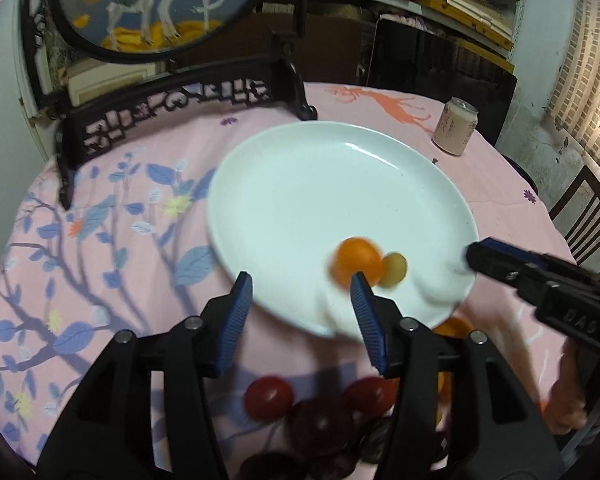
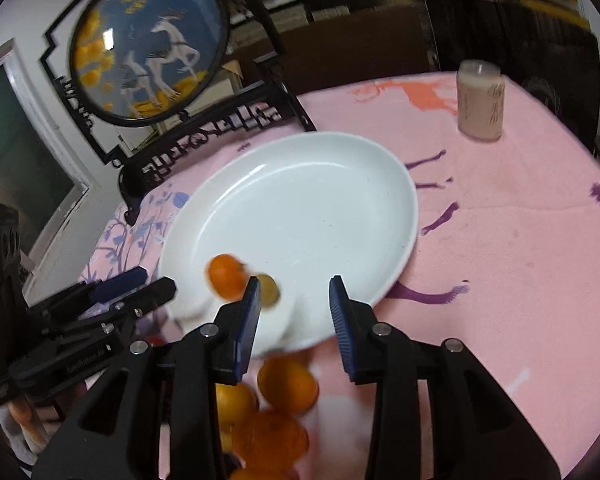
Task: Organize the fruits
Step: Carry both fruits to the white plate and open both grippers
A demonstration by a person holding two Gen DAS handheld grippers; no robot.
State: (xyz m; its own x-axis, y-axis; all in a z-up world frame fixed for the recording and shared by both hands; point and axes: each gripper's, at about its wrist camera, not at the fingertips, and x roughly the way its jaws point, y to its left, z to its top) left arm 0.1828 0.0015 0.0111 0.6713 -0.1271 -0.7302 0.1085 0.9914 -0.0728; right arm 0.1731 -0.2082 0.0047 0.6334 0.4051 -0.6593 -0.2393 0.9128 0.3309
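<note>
Round table under pink flowered cloth (image 1: 380,100), white oval plate (image 1: 300,184) mid-table holding small orange (image 1: 356,266) and yellow-green fruit (image 1: 395,270) near its front rim; left gripper (image 1: 300,292) and right gripper (image 2: 294,296) both spread, empty; likely depositing step, next reaching for loose oranges (image 2: 287,385) and red fruits (image 1: 269,397) at near edge.

Left wrist view: looks forward and steeply down along its own blue-padded fingers (image 1: 240,312) from just past the near-left rim of the white plate (image 1: 300,192), close in, with the framed deer screen (image 1: 148,4) beyond the plate to the left. Right wrist view: same downward slant from the plate's (image 2: 320,184) near-right rim, equally close, rolled a little so the tabletop tilts. Both share the plate, the screen (image 2: 148,44), the pale can (image 1: 454,126) (image 2: 480,100) beyond the plate to the right, and the pink cloth (image 1: 380,108) (image 2: 520,240); each catches the other gripper beside the plate.
</note>
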